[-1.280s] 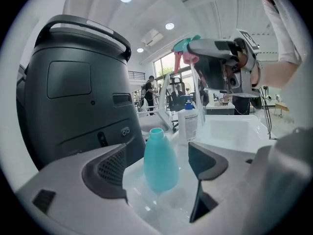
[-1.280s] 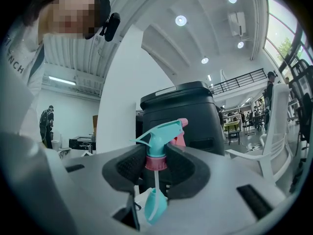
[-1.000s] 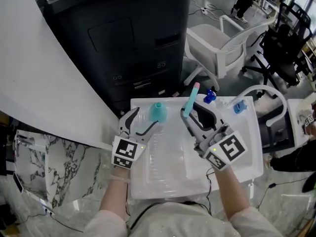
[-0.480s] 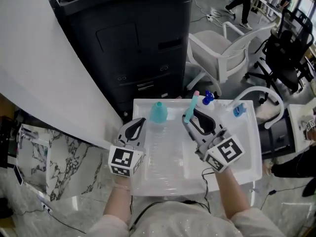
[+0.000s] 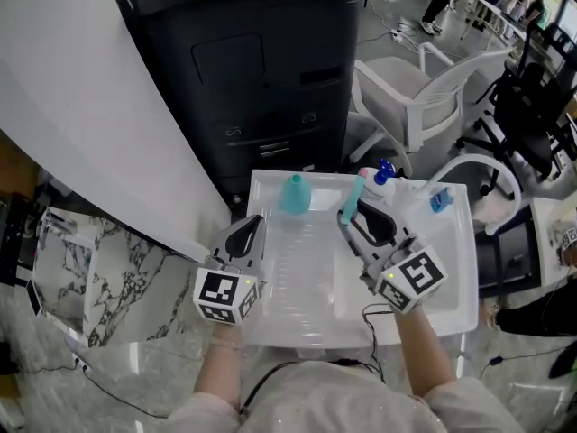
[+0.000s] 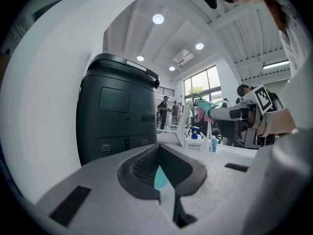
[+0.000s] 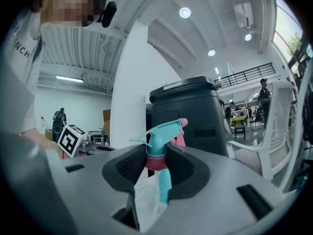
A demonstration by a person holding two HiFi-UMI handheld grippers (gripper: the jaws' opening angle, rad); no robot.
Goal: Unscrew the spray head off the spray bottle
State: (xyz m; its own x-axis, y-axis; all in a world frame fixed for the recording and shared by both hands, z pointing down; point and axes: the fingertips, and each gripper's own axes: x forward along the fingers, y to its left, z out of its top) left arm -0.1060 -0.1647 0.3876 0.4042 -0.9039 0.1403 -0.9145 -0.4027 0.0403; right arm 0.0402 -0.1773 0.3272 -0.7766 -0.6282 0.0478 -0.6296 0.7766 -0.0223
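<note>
My right gripper [image 5: 356,215] is shut on the spray head [image 5: 350,200], a teal trigger head with a pink collar and nozzle, held above the white tray [image 5: 451,282]. In the right gripper view the pads clamp the pink collar of the spray head [image 7: 159,143], and its teal tube hangs free between the jaws of the right gripper [image 7: 157,164]. The clear bottle [image 5: 290,260] with a teal shoulder [image 5: 295,194] appears to lie in the tray, headless. My left gripper [image 5: 251,227] is shut and empty just left of the bottle. A sliver of teal shows behind the closed left gripper [image 6: 159,153].
A blue pump bottle [image 5: 385,173] and a small blue-capped bottle [image 5: 439,199] stand at the tray's far right. A black cabinet [image 5: 261,70] rises behind the tray, with a white chair [image 5: 410,97] to its right. A white wall panel [image 5: 81,124] runs along the left.
The left gripper's jaws, open beside the bottle's teal top a second ago, have shut, and the gripper has drawn back to the left. The right gripper still holds the spray head.
</note>
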